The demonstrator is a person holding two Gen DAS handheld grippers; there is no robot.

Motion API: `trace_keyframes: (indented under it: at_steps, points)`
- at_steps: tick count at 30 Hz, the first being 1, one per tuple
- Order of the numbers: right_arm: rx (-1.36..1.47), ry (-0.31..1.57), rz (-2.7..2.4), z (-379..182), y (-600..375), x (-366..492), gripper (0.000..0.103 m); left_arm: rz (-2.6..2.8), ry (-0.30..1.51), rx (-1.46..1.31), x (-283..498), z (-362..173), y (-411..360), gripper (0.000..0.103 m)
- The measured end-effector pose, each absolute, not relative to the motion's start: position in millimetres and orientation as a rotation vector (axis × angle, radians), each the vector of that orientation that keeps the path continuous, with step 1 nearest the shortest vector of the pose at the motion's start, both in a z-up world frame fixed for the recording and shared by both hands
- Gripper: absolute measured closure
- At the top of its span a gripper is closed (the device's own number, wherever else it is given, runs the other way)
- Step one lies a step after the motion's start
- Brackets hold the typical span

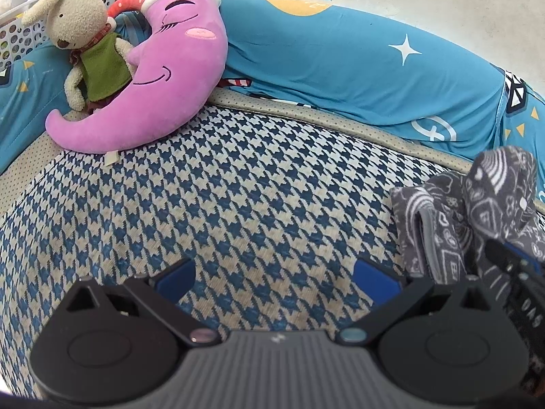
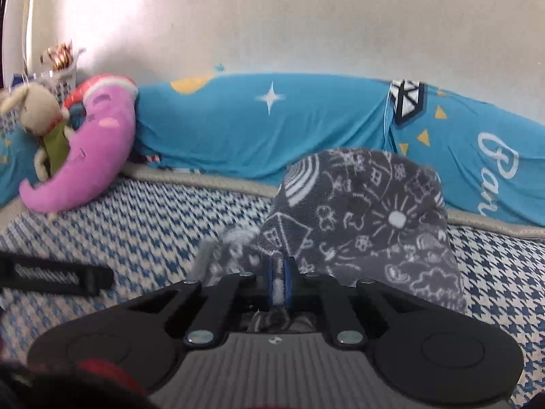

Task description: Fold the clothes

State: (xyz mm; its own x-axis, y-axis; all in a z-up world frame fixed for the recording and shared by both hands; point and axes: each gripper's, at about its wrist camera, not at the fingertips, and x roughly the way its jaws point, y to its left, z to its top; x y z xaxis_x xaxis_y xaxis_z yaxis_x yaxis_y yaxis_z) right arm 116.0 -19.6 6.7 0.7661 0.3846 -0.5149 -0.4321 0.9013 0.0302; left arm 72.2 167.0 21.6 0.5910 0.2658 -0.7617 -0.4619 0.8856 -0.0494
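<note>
Slippage is the main risk: right tool (image 2: 279, 274) is clamped on only 1 thin edge of the grey patterned garment (image 2: 361, 211) bunched on the houndstooth bed (image 1: 238, 184), while left tool (image 1: 276, 276) hangs open and empty beside it, leaving the fold unsupported.

1. Right tool (image 2: 279, 281): blue pads nearly together, pinching a white edge of the grey patterned cloth (image 2: 361, 218).
2. Cloth bunches up in a mound ahead of the tool and drapes down onto the houndstooth bed cover (image 2: 153, 225).
3. Left tool (image 2: 58, 274): only a black part shows at the left edge, over the cover; state unclear.
4. Long blue bolster (image 2: 272, 129) lies along the wall (image 2: 306, 17).
5. Pink moon pillow (image 2: 98, 146) leans at the bolster's left end, beige plush rabbit (image 2: 37, 109) against it.
6. White basket (image 2: 64, 75) behind the rabbit, blurred.
</note>
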Motion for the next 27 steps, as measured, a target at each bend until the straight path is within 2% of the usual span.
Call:
trace_keyframes:
  at_steps: [4, 11, 13, 15, 27]
  points:
    - [-0.036, 0.520, 0.491, 14.9, -17.7, 113.8, 0.094, 0.440, 0.827, -0.257, 71.3, 22.3, 167.6, 0.000]
    - [-0.076, 0.582, 0.523, -14.3, 2.2, 117.4, 0.092, 0.450, 0.826, -0.256, 73.1, 21.5, 166.7, 0.000]
    - [-0.082, 0.567, 0.533, -17.3, 6.9, 115.5, 0.082, 0.449, 0.824, -0.260, 73.0, 21.7, 166.1, 0.000]
    - [-0.086, 0.559, 0.554, -15.2, 9.2, 113.3, 0.078, 0.443, 0.823, -0.269, 72.8, 22.3, 165.6, 0.000]
    - [-0.028, 0.558, 0.579, 23.0, -36.2, 96.9, 0.079, 0.446, 0.768, -0.307, 74.0, 35.3, 166.0, 0.000]
